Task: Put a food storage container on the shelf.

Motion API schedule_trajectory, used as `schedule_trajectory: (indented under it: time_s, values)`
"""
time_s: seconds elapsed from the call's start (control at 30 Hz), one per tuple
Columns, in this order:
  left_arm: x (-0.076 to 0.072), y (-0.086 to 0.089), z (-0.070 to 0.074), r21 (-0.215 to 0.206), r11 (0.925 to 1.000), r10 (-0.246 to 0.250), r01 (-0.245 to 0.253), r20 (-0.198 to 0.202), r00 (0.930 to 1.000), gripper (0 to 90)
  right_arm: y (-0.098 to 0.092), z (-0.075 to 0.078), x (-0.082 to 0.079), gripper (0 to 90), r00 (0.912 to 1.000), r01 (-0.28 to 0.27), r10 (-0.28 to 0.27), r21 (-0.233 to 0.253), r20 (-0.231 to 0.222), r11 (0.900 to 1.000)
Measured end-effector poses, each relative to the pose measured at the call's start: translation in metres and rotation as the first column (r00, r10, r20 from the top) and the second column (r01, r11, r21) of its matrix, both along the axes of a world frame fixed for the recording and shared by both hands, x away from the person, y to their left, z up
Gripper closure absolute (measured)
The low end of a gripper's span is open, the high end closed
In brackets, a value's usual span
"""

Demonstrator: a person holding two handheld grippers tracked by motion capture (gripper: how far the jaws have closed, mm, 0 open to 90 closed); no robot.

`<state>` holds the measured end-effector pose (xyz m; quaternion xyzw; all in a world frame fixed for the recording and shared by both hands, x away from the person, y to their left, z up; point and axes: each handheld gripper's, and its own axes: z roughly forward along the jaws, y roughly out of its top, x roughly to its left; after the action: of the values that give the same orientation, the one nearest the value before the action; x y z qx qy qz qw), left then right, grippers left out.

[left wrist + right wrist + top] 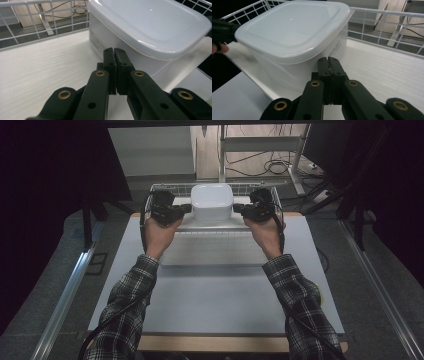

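- Resting in a white wire basket (159,187) at the table's (215,290) far edge, a lidded white box (212,202) is seen.
- The left gripper (114,53) is pressed against the box's left wall, jaws closed on nothing.
- The right gripper (328,61) is set against the right wall, jaws likewise closed and empty.

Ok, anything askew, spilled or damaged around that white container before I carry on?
Nothing stands out. The lidded white container sits upright in the wire basket, lid seated evenly, with the shut left gripper and right gripper at its sides.
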<state>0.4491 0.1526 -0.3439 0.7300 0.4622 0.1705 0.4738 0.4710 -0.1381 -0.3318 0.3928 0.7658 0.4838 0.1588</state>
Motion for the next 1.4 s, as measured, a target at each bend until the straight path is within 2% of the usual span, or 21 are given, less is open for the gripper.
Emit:
schedule_trajectory:
  time_s: [0.1, 0.2, 0.27, 0.43, 0.47, 0.5, 0.57, 0.83, 0.97, 1.0, 1.1, 1.2, 1.23, 1.27, 1.4]
  values:
    - [0.002, 0.000, 0.000, 0.000, 1.0000, 0.007, -0.007, -0.001, 1.0000, 88.5, 0.000, 0.000, -0.003, 89.3, 0.9999, -0.009, 0.009, -0.008, 0.007, 1.000]
    - [0.004, 0.000, 0.000, 0.003, 0.9999, 0.011, -0.011, -0.003, 0.9999, 88.4, 0.000, -0.001, -0.005, 89.3, 0.9999, -0.016, 0.016, 0.006, -0.003, 1.000]
    - [0.004, 0.000, 0.000, 0.003, 1.0000, 0.006, -0.006, -0.005, 1.0000, 87.8, 0.000, -0.001, -0.005, 89.2, 0.9999, -0.012, 0.012, -0.010, 0.007, 1.000]
    - [-0.001, 0.001, 0.003, 0.040, 0.9992, 0.000, 0.000, 0.010, 1.0000, 85.0, -0.001, 0.000, -0.007, 88.9, 0.9997, -0.007, 0.007, -0.017, 0.022, 1.000]
    - [-0.005, 0.003, 0.003, 0.055, 0.9985, 0.001, -0.002, 0.018, 0.9998, 85.0, -0.001, 0.001, -0.008, 88.3, 0.9997, -0.006, 0.007, -0.022, 0.024, 1.000]
    - [-0.010, 0.006, 0.003, 0.062, 0.9981, -0.004, 0.002, 0.025, 0.9997, 81.0, -0.004, 0.001, -0.013, 85.6, 0.9993, -0.005, 0.006, -0.038, 0.038, 0.999]
    - [-0.017, 0.009, 0.002, 0.065, 0.9977, -0.022, 0.019, 0.034, 0.9992, 78.3, -0.007, 0.001, -0.017, 82.7, 0.9991, -0.009, 0.011, -0.037, 0.040, 0.999]
    - [-0.050, 0.015, -0.002, 0.042, 0.9943, -0.100, 0.098, 0.064, 0.9929, 63.7, -0.019, -0.007, -0.039, 64.4, 0.9979, -0.047, 0.047, -0.020, 0.045, 0.999]
    - [-0.064, 0.014, -0.006, 0.072, 0.9891, -0.134, 0.128, 0.076, 0.9881, 56.0, -0.022, -0.012, -0.053, 57.2, 0.9959, -0.075, 0.076, -0.017, 0.049, 0.997]
    - [-0.073, 0.013, -0.011, 0.078, 0.9870, -0.147, 0.141, 0.079, 0.9860, 54.2, -0.022, -0.014, -0.057, 55.5, 0.9954, -0.083, 0.083, -0.015, 0.047, 0.996]
    - [-0.085, 0.013, -0.018, 0.085, 0.9830, -0.169, 0.162, 0.075, 0.9828, 50.2, -0.023, -0.019, -0.068, 51.1, 0.9927, -0.114, 0.114, -0.009, 0.038, 0.993]
    - [-0.097, 0.013, -0.028, 0.080, 0.9800, -0.188, 0.183, 0.068, 0.9798, 46.1, -0.024, -0.026, -0.081, 47.5, 0.9889, -0.143, 0.143, -0.005, 0.039, 0.990]
    - [-0.097, 0.013, -0.028, 0.080, 0.9800, -0.188, 0.183, 0.068, 0.9798, 44.9, -0.024, -0.026, -0.081, 47.5, 0.9889, -0.143, 0.143, -0.005, 0.039, 0.990]
    - [-0.105, 0.013, -0.034, 0.080, 0.9778, -0.199, 0.194, 0.064, 0.9779, 42.7, -0.025, -0.032, -0.089, 45.2, 0.9856, -0.167, 0.166, 0.005, 0.031, 0.986]
    - [-0.121, 0.014, -0.048, 0.081, 0.9730, -0.221, 0.216, 0.057, 0.9736, 37.1, -0.027, -0.045, -0.100, 42.1, 0.9824, -0.186, 0.185, 0.006, 0.023, 0.983]
